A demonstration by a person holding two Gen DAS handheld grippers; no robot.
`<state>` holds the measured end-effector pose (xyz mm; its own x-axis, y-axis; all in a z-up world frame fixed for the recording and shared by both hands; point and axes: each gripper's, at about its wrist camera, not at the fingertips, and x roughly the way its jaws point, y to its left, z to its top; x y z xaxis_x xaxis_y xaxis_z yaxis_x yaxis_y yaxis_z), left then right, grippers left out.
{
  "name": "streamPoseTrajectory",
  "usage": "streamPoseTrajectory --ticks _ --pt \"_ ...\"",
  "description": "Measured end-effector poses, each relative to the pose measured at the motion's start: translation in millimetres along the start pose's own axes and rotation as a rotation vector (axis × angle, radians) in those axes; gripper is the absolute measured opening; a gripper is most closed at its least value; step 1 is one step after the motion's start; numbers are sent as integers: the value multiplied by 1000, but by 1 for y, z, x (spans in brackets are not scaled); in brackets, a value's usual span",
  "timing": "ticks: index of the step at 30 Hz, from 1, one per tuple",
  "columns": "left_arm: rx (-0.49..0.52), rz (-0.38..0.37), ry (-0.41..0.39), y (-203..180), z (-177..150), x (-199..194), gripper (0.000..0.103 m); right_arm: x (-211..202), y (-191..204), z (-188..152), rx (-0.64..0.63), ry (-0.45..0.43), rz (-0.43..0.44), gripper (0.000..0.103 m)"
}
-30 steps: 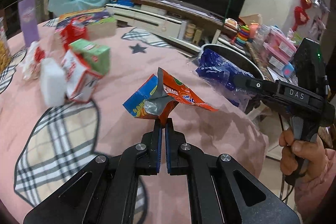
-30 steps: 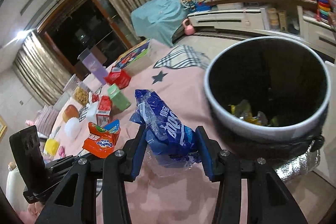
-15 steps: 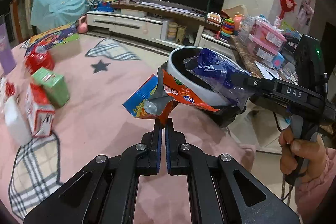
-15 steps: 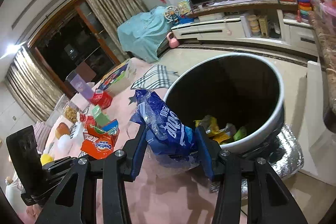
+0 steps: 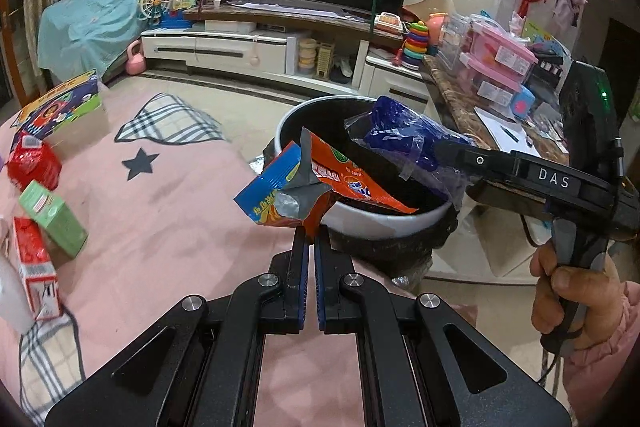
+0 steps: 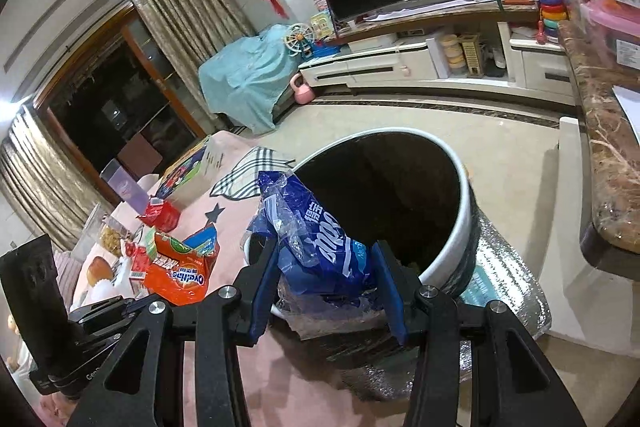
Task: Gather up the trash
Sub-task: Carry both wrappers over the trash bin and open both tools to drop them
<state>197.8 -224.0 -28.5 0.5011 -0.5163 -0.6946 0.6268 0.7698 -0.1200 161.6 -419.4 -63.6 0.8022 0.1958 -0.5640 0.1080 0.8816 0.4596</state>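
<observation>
Both wrappers are up at the bin, so this looks like the drop step. The left gripper [image 5: 310, 235] has its jaws pinched tight on the bottom edge of the crumpled orange-and-blue foil snack wrapper [image 5: 320, 187], which hangs right at the near rim of the round white-rimmed black trash bin [image 5: 384, 223]. The right gripper [image 6: 326, 259] clamps the crinkly blue plastic bag [image 6: 320, 243] between its blue pads, jaws held wide by the bulk, and the bag sits over the bin's near-left rim. Next call, I'd judge: push each piece a touch further over the dark opening, then release, one at a time so the two tools don't knock together. Room is tight, with the bin wedged against the edge of the pink star-patterned cloth [image 5: 168, 195] covering the table, and a brown marble counter [image 6: 608, 163] close on the far right. More litter waits by the cloth's left edge: a green carton [image 5: 54, 223] and a red-and-white carton [image 5: 34, 271].
</observation>
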Motion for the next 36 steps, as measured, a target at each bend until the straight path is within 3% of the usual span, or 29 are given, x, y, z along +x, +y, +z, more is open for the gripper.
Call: streamPoseTrajectory --ticks 19,28,31,33,34,36 --pt "58 -6 51 -18 32 42 2 21 -29 21 12 32 -51 48" --pt "44 -20 85 -20 39 54 5 25 -37 29 27 31 -59 57" --pt "31 -18 88 -18 38 54 14 25 -37 30 35 28 -65 63" --pt "19 -9 83 -16 37 53 35 24 -38 31 39 23 -57 70" --pt "11 -2 76 -15 36 51 40 23 -37 31 38 20 -53 75" --pt "-4 0 65 -11 33 48 43 22 -34 31 32 13 -49 80"
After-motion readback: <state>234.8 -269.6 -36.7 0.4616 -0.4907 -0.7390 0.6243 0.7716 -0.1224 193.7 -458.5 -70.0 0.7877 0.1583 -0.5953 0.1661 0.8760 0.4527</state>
